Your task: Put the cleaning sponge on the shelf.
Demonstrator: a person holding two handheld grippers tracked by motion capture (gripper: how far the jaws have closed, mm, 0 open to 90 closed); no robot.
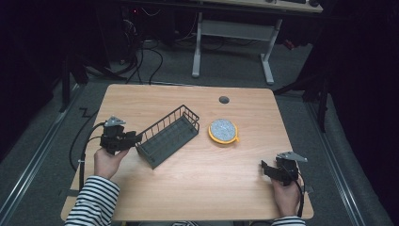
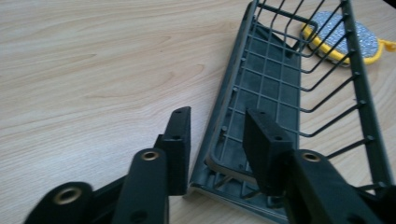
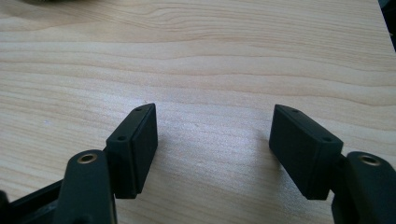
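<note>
Wire basket [image 1: 168,136]: dark grey rack with a solid base, lying at an angle left of centre on the wooden table [image 1: 202,188]; its near short end faces the left gripper [image 1: 123,139].
Left gripper: jaws straddle the near end wall of the basket, one outside it and one inside over the base, as the left gripper view [image 2: 215,140] shows; a gap is visible between pads and wall, so nothing is clamped yet.
Right gripper [image 1: 269,170]: rests at the table's right near edge, well apart from the basket; jaws spread wide over bare wood [image 3: 212,140], holding nothing.
Scouring pad [image 1: 223,130]: round, grey with a yellow rim, lying just beside the far long side of the basket.
Step in hand (judged): taking hold of the basket by its end wall.
Technique: centre the wall between the pads, seat them low near the base rail, and close squarely.
Risk: a grip high on thin wire may slip or let the basket swing.
</note>
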